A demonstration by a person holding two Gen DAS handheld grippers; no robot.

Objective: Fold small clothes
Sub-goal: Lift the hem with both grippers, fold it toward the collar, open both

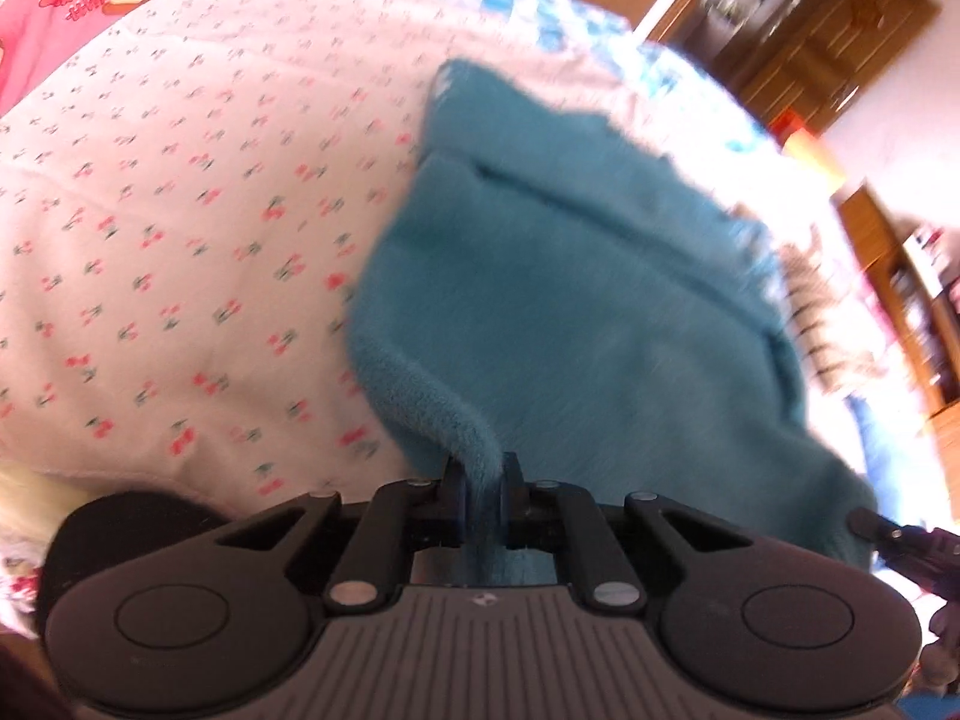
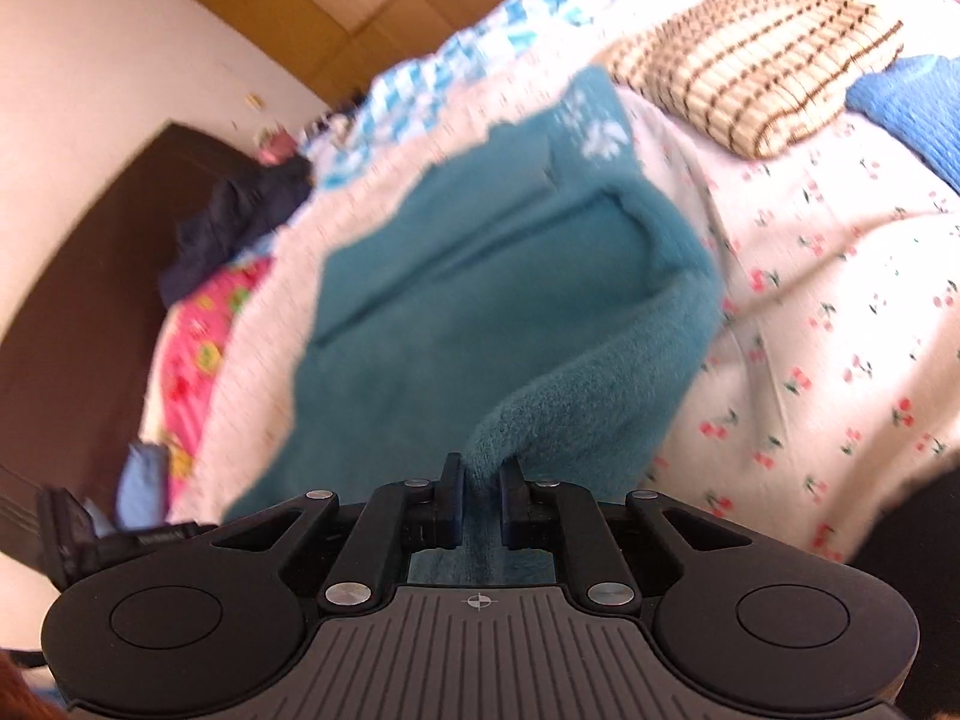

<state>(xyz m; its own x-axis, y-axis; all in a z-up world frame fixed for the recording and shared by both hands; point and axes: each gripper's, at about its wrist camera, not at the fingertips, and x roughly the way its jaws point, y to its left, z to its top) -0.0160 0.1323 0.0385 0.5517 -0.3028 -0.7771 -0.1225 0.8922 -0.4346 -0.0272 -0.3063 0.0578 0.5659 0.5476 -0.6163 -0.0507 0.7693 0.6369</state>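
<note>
A fluffy teal garment (image 1: 570, 300) lies on a white bedsheet printed with small cherries (image 1: 180, 210). My left gripper (image 1: 480, 483) is shut on the garment's near left edge, and the teal cloth runs down between its jaws. In the right wrist view the same teal garment (image 2: 480, 300) shows white paw prints at its far corner. My right gripper (image 2: 480, 480) is shut on the near right edge, a fold of fleece pinched between the pads. The right gripper's tip also shows in the left wrist view (image 1: 900, 540) at the garment's corner.
A folded cream-and-brown checked knit (image 2: 756, 84) and a blue knit (image 2: 912, 114) lie on the bed to the far right. Dark clothes (image 2: 240, 222) and a pink flowered cloth (image 2: 198, 348) lie at the left. Wooden shelves (image 1: 900, 312) stand beyond the bed.
</note>
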